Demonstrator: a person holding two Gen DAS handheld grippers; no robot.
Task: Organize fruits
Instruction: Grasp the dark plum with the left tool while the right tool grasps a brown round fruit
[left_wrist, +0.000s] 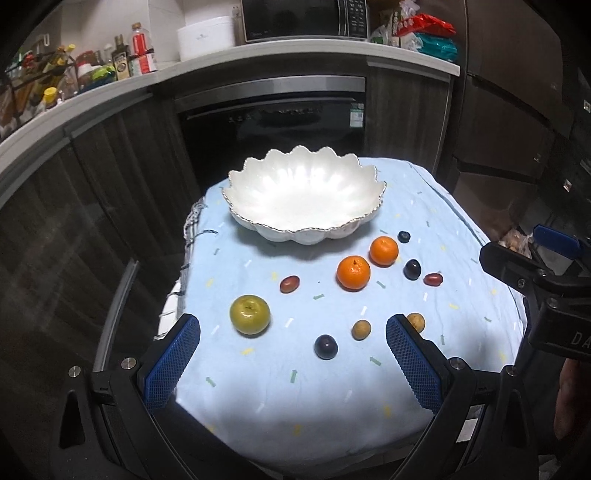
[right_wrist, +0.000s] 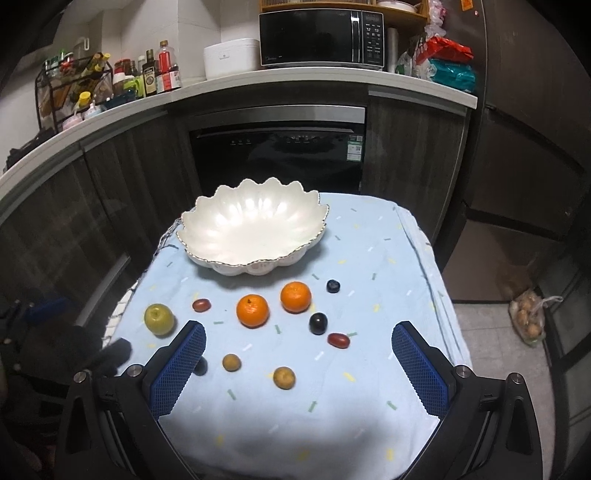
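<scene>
A white scalloped bowl (left_wrist: 303, 195) (right_wrist: 251, 229) stands empty at the far side of a light blue cloth. In front of it lie two oranges (left_wrist: 353, 273) (right_wrist: 252, 311), a green apple (left_wrist: 250, 314) (right_wrist: 159, 319), dark plums (left_wrist: 325, 346) (right_wrist: 318, 323), red grape tomatoes (left_wrist: 289, 284) (right_wrist: 338, 340), two small brown fruits (left_wrist: 361, 329) (right_wrist: 284, 377) and a blueberry (left_wrist: 403, 236) (right_wrist: 333, 286). My left gripper (left_wrist: 291, 332) is open and empty above the near fruits. My right gripper (right_wrist: 299, 339) is open and empty too; its body shows at the right of the left wrist view (left_wrist: 546, 291).
The cloth-covered table (left_wrist: 295, 398) (right_wrist: 295, 417) stands before a dark oven and kitchen cabinets. The counter above holds bottles, a rice cooker (right_wrist: 231, 57) and a microwave (right_wrist: 321, 37). A bag of produce (right_wrist: 528, 321) lies on the floor at the right.
</scene>
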